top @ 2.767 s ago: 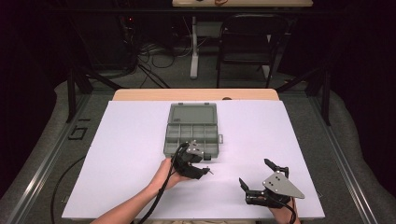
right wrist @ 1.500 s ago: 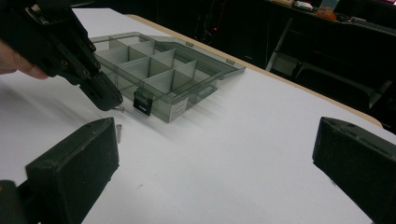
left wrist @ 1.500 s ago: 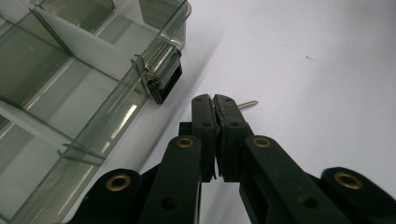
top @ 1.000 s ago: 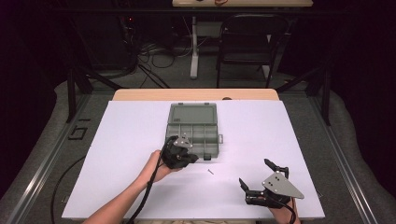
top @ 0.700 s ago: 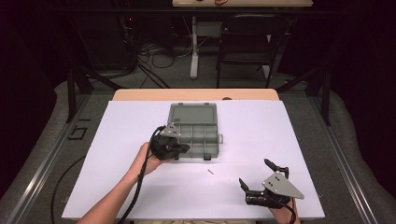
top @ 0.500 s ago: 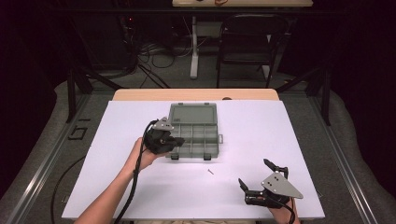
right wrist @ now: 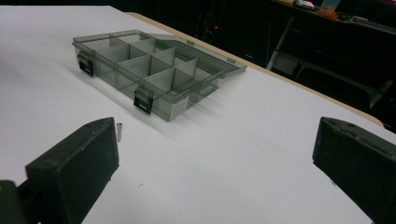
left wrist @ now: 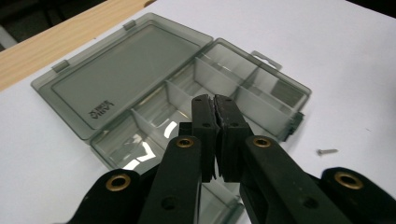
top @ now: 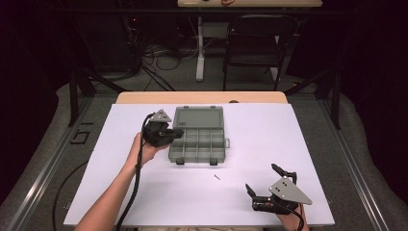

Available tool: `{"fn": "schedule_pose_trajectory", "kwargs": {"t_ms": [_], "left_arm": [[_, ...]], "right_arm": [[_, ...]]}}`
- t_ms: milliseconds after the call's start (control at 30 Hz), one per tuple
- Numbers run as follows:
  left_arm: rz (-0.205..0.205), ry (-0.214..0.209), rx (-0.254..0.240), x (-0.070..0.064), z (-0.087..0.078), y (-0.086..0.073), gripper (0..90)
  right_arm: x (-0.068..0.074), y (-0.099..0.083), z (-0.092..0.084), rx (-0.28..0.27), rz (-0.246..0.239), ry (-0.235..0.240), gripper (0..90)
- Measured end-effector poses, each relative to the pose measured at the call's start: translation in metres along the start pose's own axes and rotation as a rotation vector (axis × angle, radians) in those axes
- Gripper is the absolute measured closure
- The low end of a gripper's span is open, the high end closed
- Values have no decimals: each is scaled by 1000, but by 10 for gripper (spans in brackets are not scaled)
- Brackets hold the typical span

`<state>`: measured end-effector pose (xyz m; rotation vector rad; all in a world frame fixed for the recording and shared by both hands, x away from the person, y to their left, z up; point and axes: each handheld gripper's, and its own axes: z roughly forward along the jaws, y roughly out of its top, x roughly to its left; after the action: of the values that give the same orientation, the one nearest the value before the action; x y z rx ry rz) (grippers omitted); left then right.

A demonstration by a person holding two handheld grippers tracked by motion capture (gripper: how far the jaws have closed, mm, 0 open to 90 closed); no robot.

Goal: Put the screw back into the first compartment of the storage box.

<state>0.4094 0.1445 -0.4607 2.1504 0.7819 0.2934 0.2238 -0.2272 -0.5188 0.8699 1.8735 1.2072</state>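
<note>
A smoky-grey clear compartment box (top: pixel 198 117) lies open on the white table cover, its lid folded flat toward the far side. My left gripper (top: pixel 178 132) hovers at the box's left end, pointing right over the compartments. In the left gripper view its jaws are pressed shut (left wrist: pixel 215 101) above the box (left wrist: pixel 126 70), and nothing shows between them. A small screw (top: pixel 217 177) lies loose in front of the box, also seen as the screw (left wrist: pixel 327 151) and the screw (right wrist: pixel 119 131). My right gripper (top: pixel 262 178) rests near the front right, open wide (right wrist: pixel 215 154), facing the box (right wrist: pixel 140 60).
The white cover (top: pixel 298 144) spans most of the table, with a wooden strip (top: pixel 202 97) along the far edge. A black chair (top: pixel 252 38) and cables stand on the floor beyond. The left gripper's cable (top: pixel 134 187) trails along the forearm.
My left gripper has moved away from the screw, going left and toward the far side to the box's left end. The screw stays on the cover. The right gripper has not moved.
</note>
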Motion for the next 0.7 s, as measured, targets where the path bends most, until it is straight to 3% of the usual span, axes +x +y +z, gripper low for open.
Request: {"fn": "schedule_pose_trajectory", "kwargs": {"t_ms": [67, 233, 300, 433, 533, 700], "left_arm": [[-2, 21, 3, 4, 4, 0, 874], [-19, 36, 42, 14, 19, -1, 874], [-25, 52, 60, 17, 27, -4, 874], [-42, 69, 81, 23, 35, -7, 874], [-66, 88, 98, 28, 41, -10, 873], [-85, 85, 132, 33, 50, -16, 871]], "right_arm": [[1, -1, 2, -23, 4, -18, 0], [1, -1, 2, -23, 0, -14, 0], [0, 0, 0, 3, -2, 4, 0], [1, -1, 3, -31, 4, -19, 0], [1, 0, 1, 3, 0, -2, 0], [1, 0, 1, 3, 0, -2, 0]]}}
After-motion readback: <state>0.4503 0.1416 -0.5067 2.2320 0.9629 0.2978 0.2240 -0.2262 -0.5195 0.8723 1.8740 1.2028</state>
